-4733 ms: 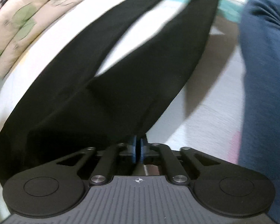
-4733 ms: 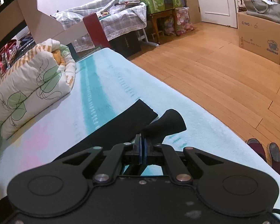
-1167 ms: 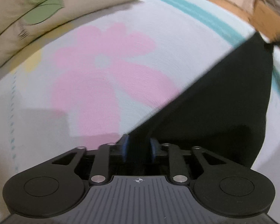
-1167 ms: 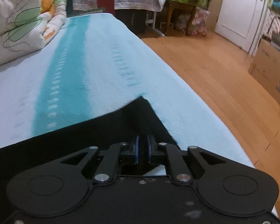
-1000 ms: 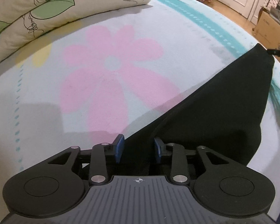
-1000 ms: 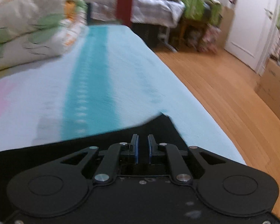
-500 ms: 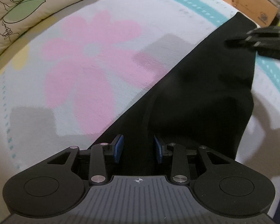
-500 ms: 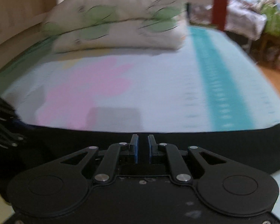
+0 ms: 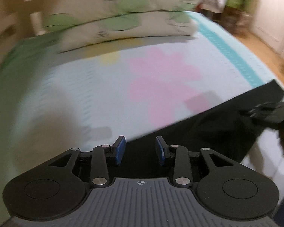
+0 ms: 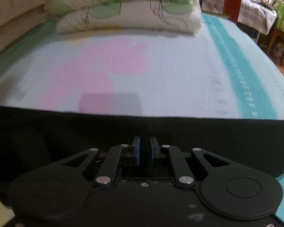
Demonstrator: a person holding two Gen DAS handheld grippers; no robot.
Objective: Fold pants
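Note:
The black pants [image 9: 214, 130] lie flat as a long folded band across the near part of the bed; in the right wrist view they [image 10: 123, 130] fill the lower frame from edge to edge. My left gripper [image 9: 140, 150] is open and empty, its blue pads [image 9: 120, 149] over the pants' near left end. My right gripper [image 10: 144, 152] is open by a narrow gap, empty, just above the pants. The right gripper also shows in the left wrist view [image 9: 270, 112] at the far right, over the other end.
The bed sheet [image 10: 161, 71] is pale blue with a pink flower and a teal stripe [image 10: 242, 75]. A folded leaf-print quilt [image 10: 126, 5] lies at the far end. Wooden floor [image 9: 261, 49] and furniture [image 10: 255, 9] lie past the bed's right edge.
Both grippers let go of the pants, which now lie flat on the bed. Both have swung to face the quilt and drawn back. The left view is blurred by motion.

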